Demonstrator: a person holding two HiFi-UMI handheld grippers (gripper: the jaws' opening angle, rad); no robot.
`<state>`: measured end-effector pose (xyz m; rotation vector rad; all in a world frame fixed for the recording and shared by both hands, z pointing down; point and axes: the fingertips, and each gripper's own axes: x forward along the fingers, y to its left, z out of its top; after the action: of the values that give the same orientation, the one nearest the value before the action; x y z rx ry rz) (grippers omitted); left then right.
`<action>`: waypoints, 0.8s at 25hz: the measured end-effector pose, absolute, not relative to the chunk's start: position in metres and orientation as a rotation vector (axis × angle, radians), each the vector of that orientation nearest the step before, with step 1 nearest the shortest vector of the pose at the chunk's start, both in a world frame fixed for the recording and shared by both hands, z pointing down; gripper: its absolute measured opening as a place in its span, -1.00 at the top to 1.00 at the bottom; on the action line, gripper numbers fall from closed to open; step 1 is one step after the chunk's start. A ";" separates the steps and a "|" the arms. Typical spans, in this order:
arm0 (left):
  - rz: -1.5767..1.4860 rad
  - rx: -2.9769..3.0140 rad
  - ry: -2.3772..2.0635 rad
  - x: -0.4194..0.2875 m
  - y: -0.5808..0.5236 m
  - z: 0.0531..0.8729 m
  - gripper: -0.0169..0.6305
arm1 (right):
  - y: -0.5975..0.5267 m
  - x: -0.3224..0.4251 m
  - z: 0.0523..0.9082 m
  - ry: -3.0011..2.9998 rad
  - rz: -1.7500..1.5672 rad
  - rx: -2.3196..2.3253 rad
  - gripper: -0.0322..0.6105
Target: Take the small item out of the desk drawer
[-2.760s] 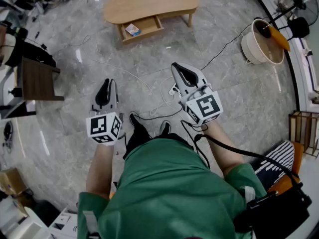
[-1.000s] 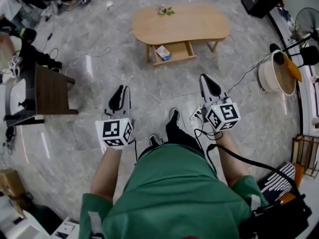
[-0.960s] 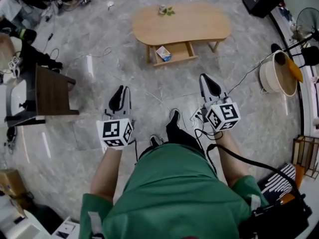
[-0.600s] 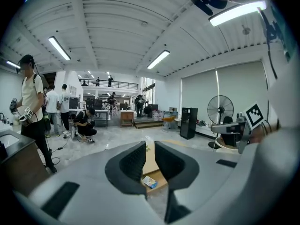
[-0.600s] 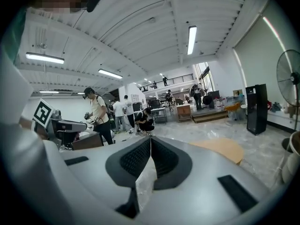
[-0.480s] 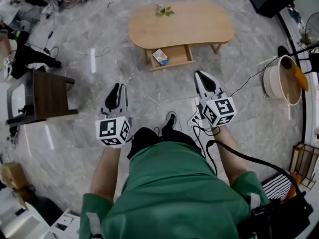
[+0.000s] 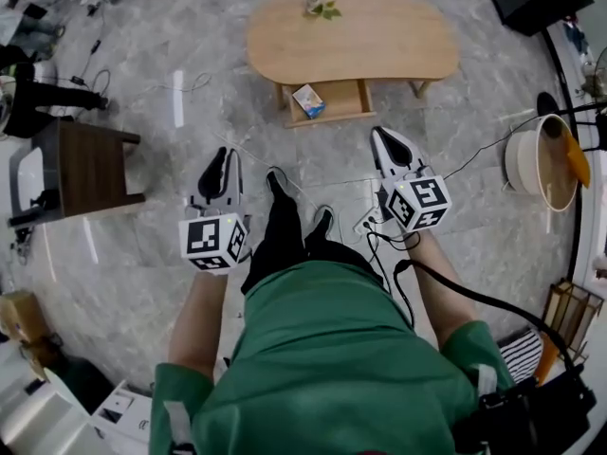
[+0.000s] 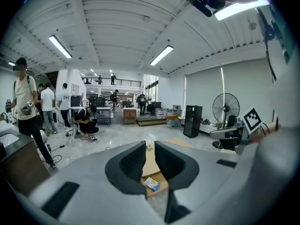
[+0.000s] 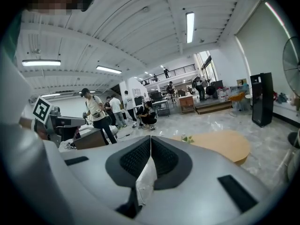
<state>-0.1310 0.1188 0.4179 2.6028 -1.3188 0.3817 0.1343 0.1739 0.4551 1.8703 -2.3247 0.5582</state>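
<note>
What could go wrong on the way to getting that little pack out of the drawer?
1. Tripping: a floor cable and a power strip lie close to the person's feet.
2. Snagging: the right gripper trails its own black cord beside the legs.
3. A missed grab: the right gripper is shut, so it must open before it can take the item from the drawer.

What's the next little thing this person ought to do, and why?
Probably step closer to the wooden table: its drawer stands open with the small item inside, yet the left tool and right tool hang over the floor, well short of it.
</note>
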 end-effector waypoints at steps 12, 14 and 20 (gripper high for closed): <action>0.400 2.569 -1.213 -0.117 0.017 0.466 0.73 | 0.091 0.140 0.504 -2.203 0.643 1.825 0.82; 0.427 2.576 -1.187 -0.116 -0.005 0.477 0.73 | 0.072 0.141 0.514 -2.178 0.667 1.826 0.82; 0.503 2.585 -1.101 -0.111 -0.061 0.507 0.73 | 0.022 0.140 0.552 -2.093 0.750 1.805 0.82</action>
<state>-0.1113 -0.0609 0.5069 2.5853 -1.1011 0.5026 0.1400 0.0225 0.5519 1.8046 -2.0929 0.7504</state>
